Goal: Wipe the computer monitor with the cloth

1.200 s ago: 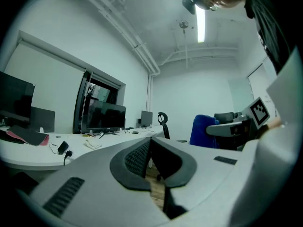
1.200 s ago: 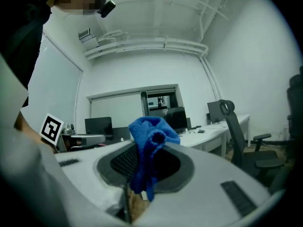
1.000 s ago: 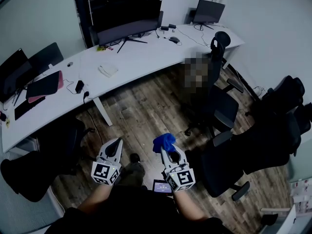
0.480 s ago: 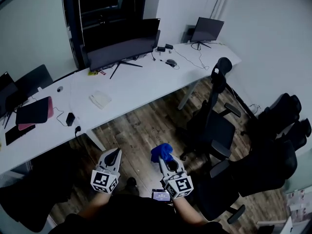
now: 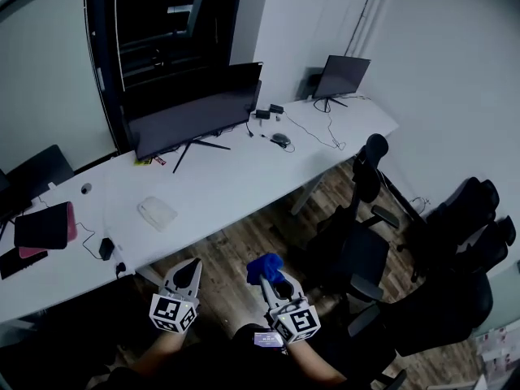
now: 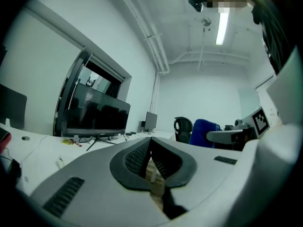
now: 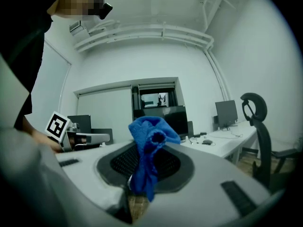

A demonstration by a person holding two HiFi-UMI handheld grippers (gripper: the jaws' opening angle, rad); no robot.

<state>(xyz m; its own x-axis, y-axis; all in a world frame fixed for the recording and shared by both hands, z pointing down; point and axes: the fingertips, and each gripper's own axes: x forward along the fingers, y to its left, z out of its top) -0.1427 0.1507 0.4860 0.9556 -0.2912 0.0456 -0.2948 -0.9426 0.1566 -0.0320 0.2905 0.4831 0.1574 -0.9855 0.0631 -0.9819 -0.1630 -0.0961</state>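
the large monitor (image 5: 195, 119) stands dark on the long white desk (image 5: 236, 177). far to the monitor's left on the desk lies a dark laptop with a pink edge (image 5: 45, 226). nearer the monitor come a black adapter (image 5: 106, 249) with its cable and a flat white thing (image 5: 157, 213), which lies in front of the monitor's left end.

in front of the monitor and off the desk, over the wood floor (image 5: 244, 242), the person holds the left gripper (image 5: 192, 266) — its jaws are pressed together with nothing between them, as the left gripper view shows. just right of it, also in front of the monitor and well apart from the screen, the right gripper (image 5: 270, 281) pinches the blue cloth (image 5: 264, 266). in the right gripper view the cloth bunches up above the jaw tips and a tail of it hangs down between the pads.

right of the monitor's stand a mouse (image 5: 280, 139) and some small dark boxes lie on the desk among cables. further right a smaller monitor (image 5: 341, 75) stands at the desk's far end. right of the large monitor and off the desk, black office chairs (image 5: 357, 242) crowd the floor — one close to the desk, the others grouped by the wall.
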